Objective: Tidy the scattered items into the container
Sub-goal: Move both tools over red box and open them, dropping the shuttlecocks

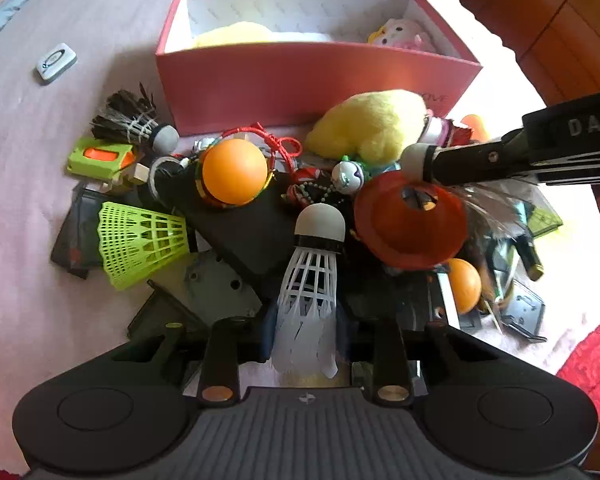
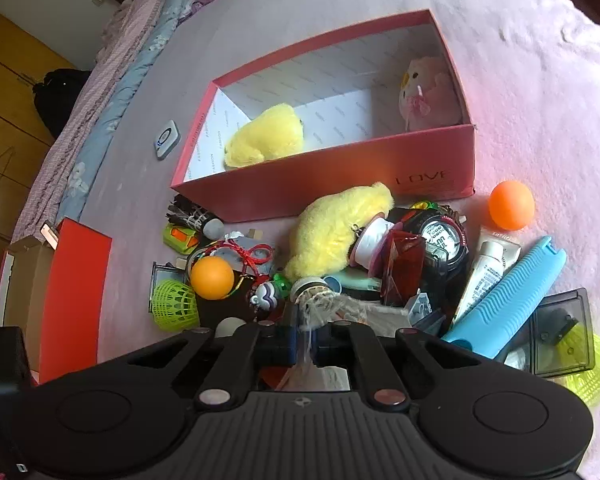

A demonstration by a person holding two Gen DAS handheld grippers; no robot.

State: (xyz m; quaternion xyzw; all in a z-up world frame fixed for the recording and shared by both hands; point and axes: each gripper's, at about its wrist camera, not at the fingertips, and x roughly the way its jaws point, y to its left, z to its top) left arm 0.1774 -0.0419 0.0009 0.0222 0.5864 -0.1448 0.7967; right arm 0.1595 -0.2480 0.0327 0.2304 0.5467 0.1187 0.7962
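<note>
Left wrist view: left gripper (image 1: 306,332) clamps a white shuttlecock (image 1: 314,264) before the red box (image 1: 312,76); right gripper (image 2: 306,334), level, grips a feathered shuttlecock (image 2: 320,300).

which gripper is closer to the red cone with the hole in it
Right. The right gripper holds a feather shuttlecock just above the red cone, nearly touching its rim. The left gripper, shut on a white shuttlecock, sits beside the cone, further back.

Feathered shuttlecock (image 2: 314,304) being pinched by right gripper (image 2: 305,334), jaws closed on feathers, cork pointed toward pile. Red box (image 2: 320,184) being occupied by yellow plush (image 2: 266,138) and pink plush (image 2: 426,96).
</note>
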